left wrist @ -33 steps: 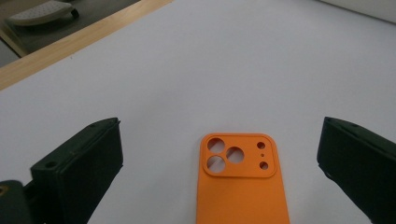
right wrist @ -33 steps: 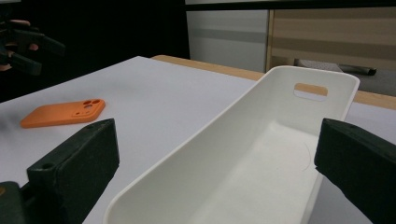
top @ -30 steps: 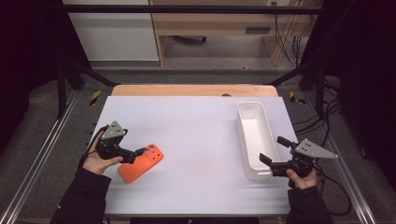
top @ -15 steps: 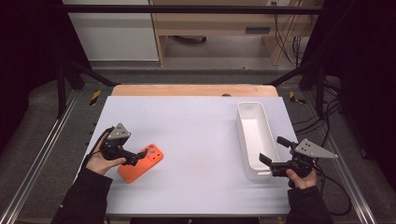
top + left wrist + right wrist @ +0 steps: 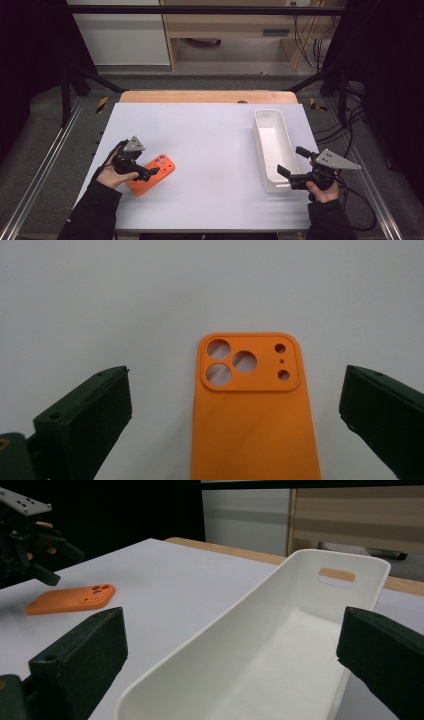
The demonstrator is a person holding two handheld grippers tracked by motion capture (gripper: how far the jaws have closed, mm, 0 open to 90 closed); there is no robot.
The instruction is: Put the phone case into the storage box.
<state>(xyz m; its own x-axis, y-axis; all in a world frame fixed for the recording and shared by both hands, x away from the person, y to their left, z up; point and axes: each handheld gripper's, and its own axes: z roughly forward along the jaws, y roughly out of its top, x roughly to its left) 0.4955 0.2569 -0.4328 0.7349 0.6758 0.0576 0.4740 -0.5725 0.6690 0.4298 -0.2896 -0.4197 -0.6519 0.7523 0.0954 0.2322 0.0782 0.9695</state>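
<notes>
Where white table (image 5: 210, 135) ends: wood edge, grey floor.

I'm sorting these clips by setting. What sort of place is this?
Probably a lab or workshop test bench: a white table in a metal rail frame, loose cables on grey floor, handheld grippers working over an orange phone case.

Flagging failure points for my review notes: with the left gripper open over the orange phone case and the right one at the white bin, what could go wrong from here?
1. The orange phone case lies flat on the table, and the left gripper has its jaws wide on either side; such a thin edge may slip out as they close.
2. The right gripper straddles the near end of the white bin; a nudge could shove the bin.
</notes>
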